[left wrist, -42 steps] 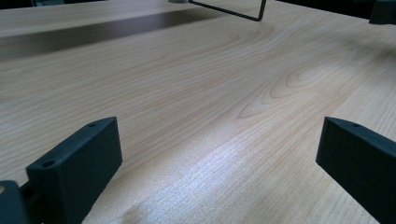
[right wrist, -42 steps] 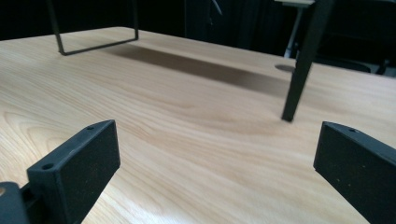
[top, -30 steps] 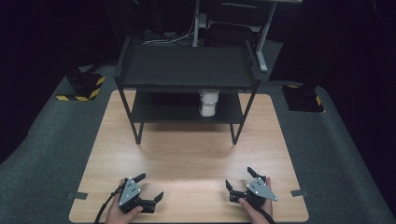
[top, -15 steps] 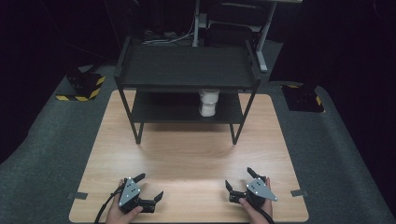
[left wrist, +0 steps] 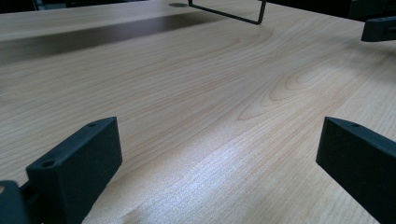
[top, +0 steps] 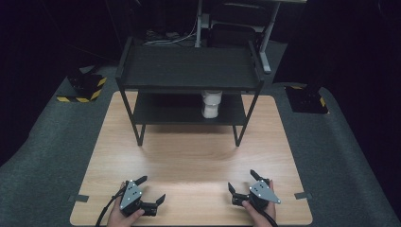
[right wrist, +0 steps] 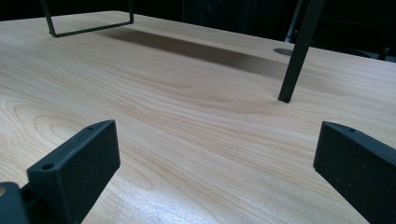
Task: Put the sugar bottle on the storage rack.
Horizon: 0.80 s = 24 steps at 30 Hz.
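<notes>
2 grippers: L [top: 150, 190] & R [top: 242, 182] fingers apart, empty | 1 white jar [top: 211, 103] | 1 shelf rack [top: 189, 71] | 1 table [top: 189, 156]

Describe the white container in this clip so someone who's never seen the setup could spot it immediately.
Find the black two-tier rack at the far end of the wooden table. On its lower shelf, right of centre and partly hidden by the top shelf, stands the white container. It is the one pale thing on the dark rack.
</notes>
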Available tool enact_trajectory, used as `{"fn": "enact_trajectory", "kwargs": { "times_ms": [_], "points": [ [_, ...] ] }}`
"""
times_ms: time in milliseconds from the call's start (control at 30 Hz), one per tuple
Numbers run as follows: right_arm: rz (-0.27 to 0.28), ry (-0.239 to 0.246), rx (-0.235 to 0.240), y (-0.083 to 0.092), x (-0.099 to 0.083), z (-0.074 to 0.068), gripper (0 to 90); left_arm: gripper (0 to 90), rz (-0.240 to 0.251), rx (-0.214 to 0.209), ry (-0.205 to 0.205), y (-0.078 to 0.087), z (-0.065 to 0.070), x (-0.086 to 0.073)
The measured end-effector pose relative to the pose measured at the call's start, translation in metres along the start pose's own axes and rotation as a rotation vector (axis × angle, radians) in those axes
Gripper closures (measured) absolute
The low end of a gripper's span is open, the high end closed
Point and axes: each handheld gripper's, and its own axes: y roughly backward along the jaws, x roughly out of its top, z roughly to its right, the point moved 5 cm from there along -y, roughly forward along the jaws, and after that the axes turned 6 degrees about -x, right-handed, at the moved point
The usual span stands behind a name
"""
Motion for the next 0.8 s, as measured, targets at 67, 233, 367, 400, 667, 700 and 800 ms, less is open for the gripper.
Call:
{"fn": "enact_trajectory", "kwargs": {
  "times_ms": [67, 233, 367, 400, 667, 700, 800],
  "points": [
    [-0.001, 0.002, -0.001, -0.0001, 0.0001, -0.0004, 0.0, 0.5, -0.002, -0.002, -0.001, -0.0001, -0.0002, 0.0002],
    [-0.004, 0.009, -0.002, -0.0006, 0.0005, -0.0015, 0.0, 0.5, -0.005, -0.009, -0.004, -0.0003, -0.0008, 0.0007],
    [-0.009, 0.006, -0.003, -0.0019, 0.0015, -0.0017, 0.0, 0.5, -0.003, -0.008, -0.011, 0.0000, 0.0002, 0.0002],
    [-0.010, 0.004, -0.003, -0.0024, 0.0017, -0.0016, 0.0, 0.5, -0.003, -0.006, -0.018, 0.0003, 0.0007, 0.0000],
    [-0.010, -0.010, 0.004, -0.0039, 0.0020, 0.0004, 0.0, 0.5, -0.017, -0.008, -0.018, 0.0006, 0.0014, 0.0012],
    [-0.010, -0.010, 0.004, -0.0039, 0.0020, 0.0004, 0.0, 0.5, -0.017, -0.008, -0.018, 0.0006, 0.0014, 0.0012],
    [-0.005, -0.014, 0.002, -0.0023, 0.0006, 0.0006, 0.0, 0.5, -0.029, -0.018, -0.013, -0.0014, 0.0003, 0.0031]
  ]
}}
